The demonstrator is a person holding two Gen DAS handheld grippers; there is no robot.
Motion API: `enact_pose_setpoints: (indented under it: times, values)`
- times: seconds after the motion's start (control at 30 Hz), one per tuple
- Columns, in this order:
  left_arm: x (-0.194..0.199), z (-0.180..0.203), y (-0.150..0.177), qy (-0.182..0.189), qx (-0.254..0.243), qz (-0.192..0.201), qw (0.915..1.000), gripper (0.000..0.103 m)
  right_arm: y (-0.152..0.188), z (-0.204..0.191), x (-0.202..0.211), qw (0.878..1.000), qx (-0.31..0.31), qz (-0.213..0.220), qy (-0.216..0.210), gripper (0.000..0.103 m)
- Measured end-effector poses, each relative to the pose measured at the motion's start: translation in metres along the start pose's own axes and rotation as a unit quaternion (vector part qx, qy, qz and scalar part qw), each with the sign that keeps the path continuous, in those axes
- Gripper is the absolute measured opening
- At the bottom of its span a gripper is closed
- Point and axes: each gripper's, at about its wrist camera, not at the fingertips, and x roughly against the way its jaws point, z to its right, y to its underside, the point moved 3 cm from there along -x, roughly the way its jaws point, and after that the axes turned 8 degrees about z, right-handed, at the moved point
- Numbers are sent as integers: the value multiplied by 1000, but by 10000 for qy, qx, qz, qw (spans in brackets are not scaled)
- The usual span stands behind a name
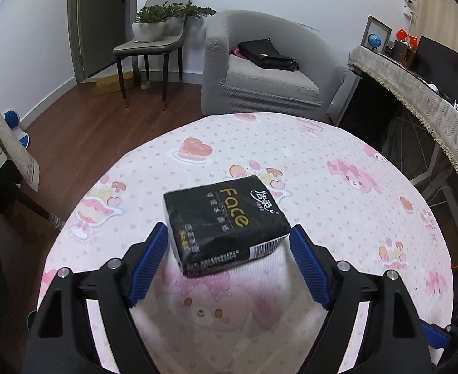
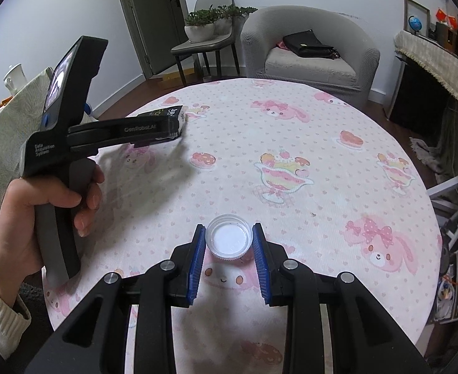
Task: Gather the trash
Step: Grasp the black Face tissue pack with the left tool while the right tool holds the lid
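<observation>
The jaws of the right gripper [image 2: 229, 243] pinch a white plastic cap [image 2: 228, 237], its hollow side up, just above the pink cartoon-print cloth of the round bench [image 2: 322, 162]. The jaws of the left gripper [image 1: 229, 246] stand spread on either side of a black tissue pack [image 1: 226, 221] that lies flat on the bench; the blue pads [image 1: 149, 265] sit just beside its near corners, with a gap on the right. A hand [image 2: 41, 205] grips the left tool's handle. Beyond the bench stand a grey armchair [image 2: 310, 46] with a black bag [image 2: 310, 43], and a chair [image 2: 204, 43] bearing potted plants [image 2: 210, 21].
</observation>
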Motion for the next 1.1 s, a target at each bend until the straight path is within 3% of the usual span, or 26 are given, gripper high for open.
enact_pose_setpoints:
  times: [0.27,0.53,0.77,1.1]
  values:
    - [-10,4,-5,-21,186,-100,9998,89,-2,-3,-2,10000,1,-13,-14,31]
    - [-17,6,-9,-112,130,-143,9998,89,-3,-3,-6,10000,-1,-61,-2,31]
    - [-12,1,-9,58,33,-71,10000,73,-7,-3,-6,10000,-25,-8,-26,31]
    - [21,-2,7,334,-421,4,9986,69,-16,-12,0,9999,-45,127,-82,31]
